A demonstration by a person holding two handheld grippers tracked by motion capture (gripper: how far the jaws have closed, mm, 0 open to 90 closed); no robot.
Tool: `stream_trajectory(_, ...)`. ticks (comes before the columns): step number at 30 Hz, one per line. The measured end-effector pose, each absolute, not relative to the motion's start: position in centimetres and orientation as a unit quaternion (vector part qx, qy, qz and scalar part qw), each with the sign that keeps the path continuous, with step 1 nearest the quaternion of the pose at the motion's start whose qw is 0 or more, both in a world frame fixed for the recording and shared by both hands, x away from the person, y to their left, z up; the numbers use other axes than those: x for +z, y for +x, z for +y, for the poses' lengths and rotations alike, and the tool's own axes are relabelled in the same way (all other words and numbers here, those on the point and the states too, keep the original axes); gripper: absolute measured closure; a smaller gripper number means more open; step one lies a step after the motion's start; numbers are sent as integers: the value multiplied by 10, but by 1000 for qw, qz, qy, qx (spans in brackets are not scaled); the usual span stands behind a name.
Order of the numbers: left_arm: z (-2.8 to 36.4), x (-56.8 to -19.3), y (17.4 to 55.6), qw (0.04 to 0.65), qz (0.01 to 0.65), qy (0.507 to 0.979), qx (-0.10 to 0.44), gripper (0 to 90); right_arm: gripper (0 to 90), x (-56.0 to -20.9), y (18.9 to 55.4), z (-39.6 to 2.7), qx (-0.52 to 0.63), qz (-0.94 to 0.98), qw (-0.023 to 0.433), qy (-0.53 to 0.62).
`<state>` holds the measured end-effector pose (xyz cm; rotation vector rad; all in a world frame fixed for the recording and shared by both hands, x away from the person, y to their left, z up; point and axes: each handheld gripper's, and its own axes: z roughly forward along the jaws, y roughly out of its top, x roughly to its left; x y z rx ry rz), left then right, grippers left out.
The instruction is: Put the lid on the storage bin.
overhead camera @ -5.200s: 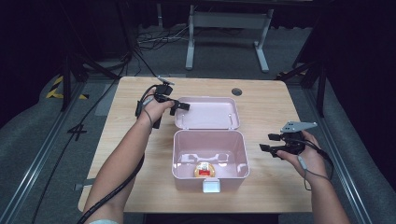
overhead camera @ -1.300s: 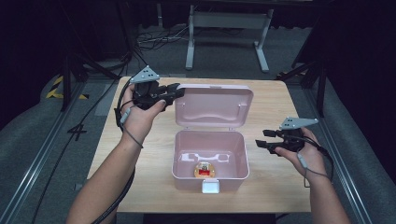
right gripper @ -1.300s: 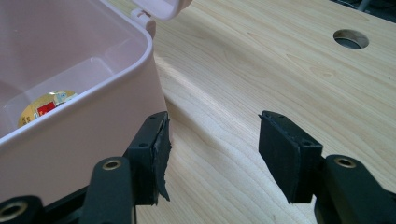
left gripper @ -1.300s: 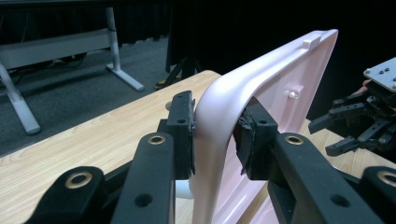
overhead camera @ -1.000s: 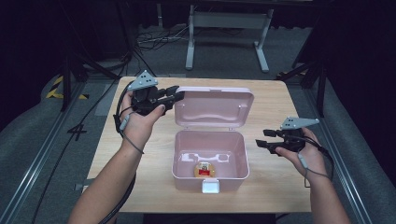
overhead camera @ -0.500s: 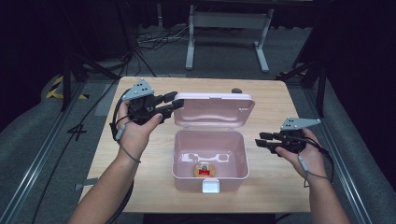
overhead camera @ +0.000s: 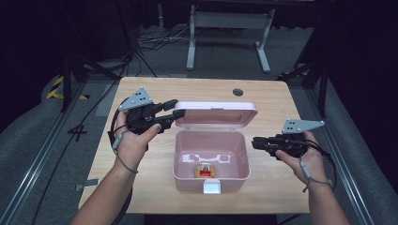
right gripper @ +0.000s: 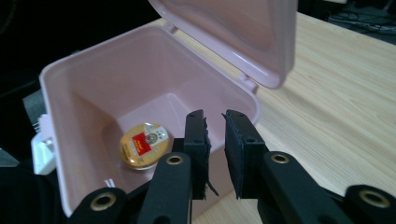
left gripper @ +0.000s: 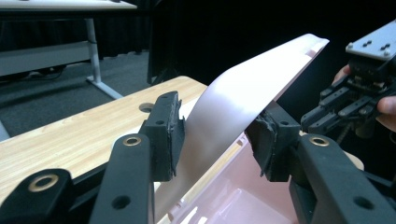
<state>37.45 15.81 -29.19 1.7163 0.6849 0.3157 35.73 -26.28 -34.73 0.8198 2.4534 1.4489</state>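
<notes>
**Lid half raised, both grippers empty**

The pink box (overhead camera: 211, 157) stands on the table (overhead camera: 141, 89), its lid (overhead camera: 216, 115) tilted up. The left gripper (overhead camera: 171, 115) has just been opening – the lid edge is between its jaws, untouched. The right gripper (overhead camera: 255, 142) (beside the box) has been closing on nothing; a narrow gap remains.

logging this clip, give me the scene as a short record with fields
work in hand: lid of pink box half raised over it
left gripper: jaws have just been opening; lid edge between them, both pads look off it
right gripper: jaws have just been closing; narrow gap, nothing between, apart from the box at its right side
box contents: round gold tin with red label on the floor
latch: white, front wall
table: light wood
</notes>
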Motion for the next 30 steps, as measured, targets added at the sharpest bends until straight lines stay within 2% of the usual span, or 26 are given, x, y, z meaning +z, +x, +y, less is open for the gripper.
stream_trajectory(14,161,-300,366,589,277,750,116,493,876,-340,347,-251,505,821,85,252)
stream_trajectory(30,164,-313,356,551,269,785,85,395,900,-334,343,-242,524,816,76,231)
